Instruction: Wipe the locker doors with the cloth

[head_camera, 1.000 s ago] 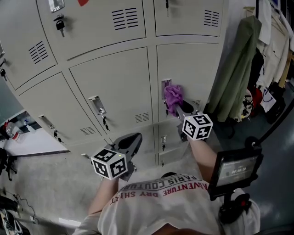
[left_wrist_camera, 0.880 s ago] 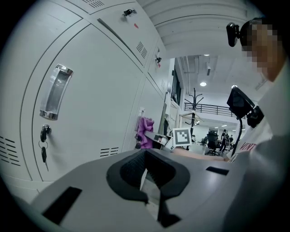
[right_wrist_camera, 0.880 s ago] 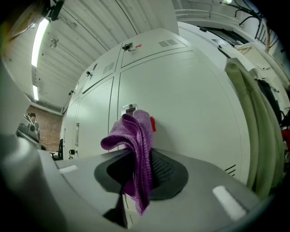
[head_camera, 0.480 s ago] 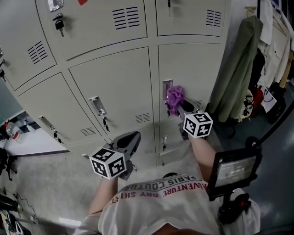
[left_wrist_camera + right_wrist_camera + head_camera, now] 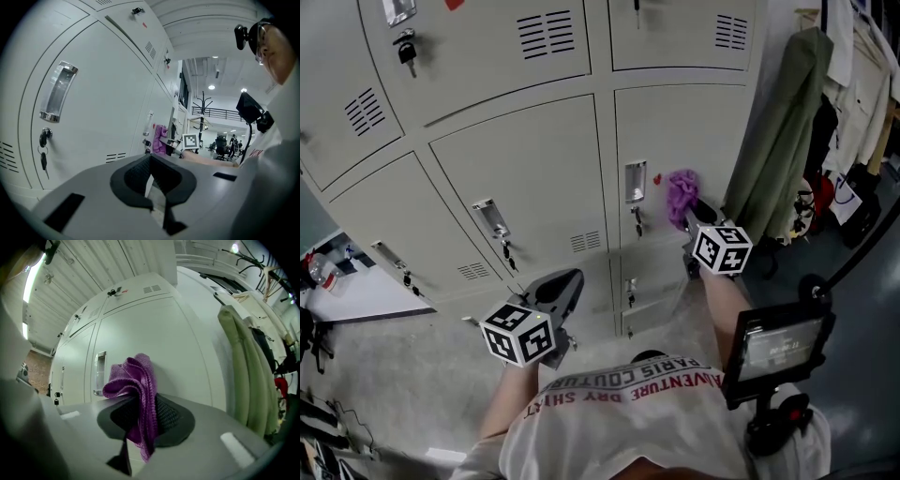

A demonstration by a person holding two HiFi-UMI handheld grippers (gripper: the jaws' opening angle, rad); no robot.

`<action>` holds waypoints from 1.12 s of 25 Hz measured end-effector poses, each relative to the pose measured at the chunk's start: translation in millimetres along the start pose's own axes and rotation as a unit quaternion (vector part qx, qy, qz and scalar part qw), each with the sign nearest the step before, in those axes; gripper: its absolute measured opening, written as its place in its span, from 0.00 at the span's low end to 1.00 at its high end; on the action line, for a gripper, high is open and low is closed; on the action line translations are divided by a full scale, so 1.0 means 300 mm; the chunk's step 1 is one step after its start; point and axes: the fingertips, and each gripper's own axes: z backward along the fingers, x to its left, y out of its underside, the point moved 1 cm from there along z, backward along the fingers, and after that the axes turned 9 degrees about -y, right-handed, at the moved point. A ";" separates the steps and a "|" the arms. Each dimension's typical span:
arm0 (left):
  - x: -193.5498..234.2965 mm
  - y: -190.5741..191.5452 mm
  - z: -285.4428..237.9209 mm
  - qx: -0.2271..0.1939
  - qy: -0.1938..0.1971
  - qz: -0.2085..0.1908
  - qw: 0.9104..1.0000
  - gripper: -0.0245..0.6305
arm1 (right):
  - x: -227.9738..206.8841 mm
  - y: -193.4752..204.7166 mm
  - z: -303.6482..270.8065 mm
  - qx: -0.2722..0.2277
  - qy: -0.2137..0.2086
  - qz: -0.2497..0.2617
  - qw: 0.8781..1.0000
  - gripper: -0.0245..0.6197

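Against the middle locker door (image 5: 694, 141) on the right, holding a bunched purple cloth (image 5: 680, 192) up with the right gripper (image 5: 701, 214), with jaws pinched on its folds and a loose tail hanging down between them. Touching the panel or just off it, cannot tell which; well right of the recessed handle (image 5: 635, 181). Lower and to the left, keeping clear of the cloth with the left gripper (image 5: 565, 284), pointed toward the bottom lockers, with jaws drawn nearly together on nothing. Under the neighbouring door's handle, dangling keys (image 5: 508, 251). Just right of the lockers, hanging, an olive coat (image 5: 778, 141).
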 end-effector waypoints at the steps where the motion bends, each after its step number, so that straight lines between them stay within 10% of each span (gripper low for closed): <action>1: -0.001 0.001 -0.005 0.001 0.001 0.000 1.000 0.04 | -0.029 -0.004 0.011 -0.001 0.008 -0.001 1.000 0.16; 14: 0.004 0.018 -0.035 0.015 0.001 0.001 1.000 0.04 | -0.382 -0.010 0.160 -0.009 0.125 -0.038 0.991 0.16; 23: 0.026 0.033 -0.043 0.015 -0.006 0.013 1.000 0.04 | -0.351 -0.018 0.174 -0.010 0.129 -0.018 0.991 0.16; 28: 0.036 0.028 -0.029 0.008 -0.010 0.020 1.000 0.04 | -0.112 -0.081 0.154 -0.035 0.050 -0.008 0.998 0.16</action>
